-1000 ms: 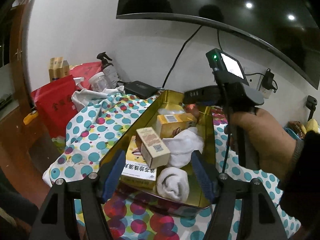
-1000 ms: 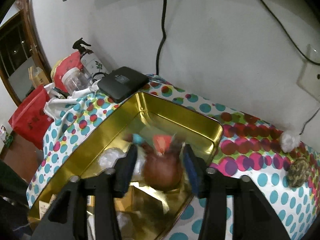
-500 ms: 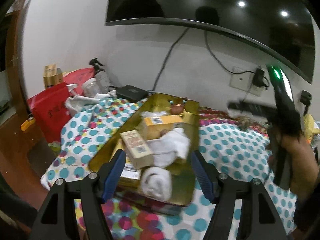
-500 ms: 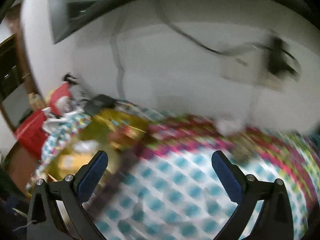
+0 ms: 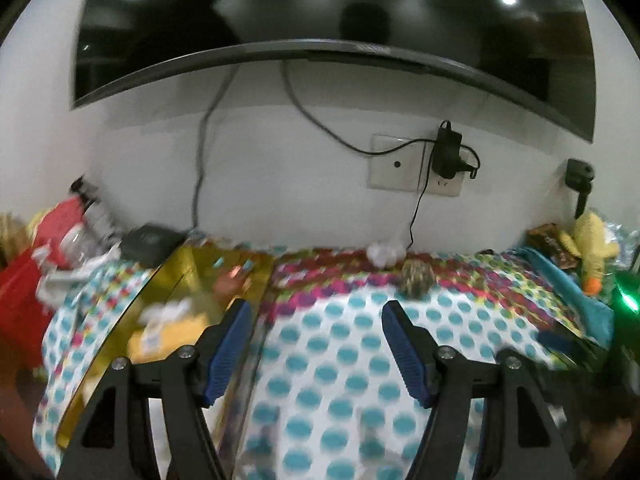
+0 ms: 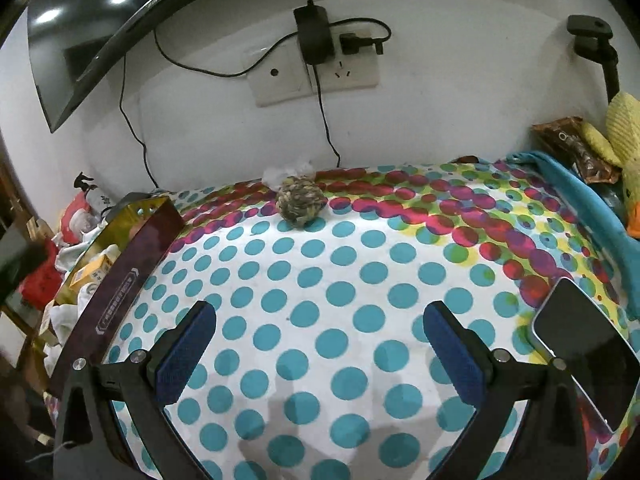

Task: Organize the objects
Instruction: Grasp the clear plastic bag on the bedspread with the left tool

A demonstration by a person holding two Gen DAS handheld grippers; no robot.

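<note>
Both tongs wide apart and empty: right tongs point(image 6: 316, 350) over the dotted tablecloth point(image 6: 320, 288), left tongs point(image 5: 316, 344) beside the gold tin point(image 5: 168, 280). Woven ball point(image 6: 301, 201) at the cloth's far edge near the wall, straight ahead of the right tongs and well apart from them. Roundish, no long axis to line up with. Right hand probably nearer. Tin point(image 6: 132, 256) at the cloth's left edge, already holding boxes and cloths. Phone point(image 6: 588, 360) near the right edge.

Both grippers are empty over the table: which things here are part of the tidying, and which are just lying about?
Job:
gold tin, already holding boxes and cloths
woven ball, loose by the wall
white wad behind it
phone, perhaps

Just lying about:
wall socket and charger
TV
yellow duck
</note>
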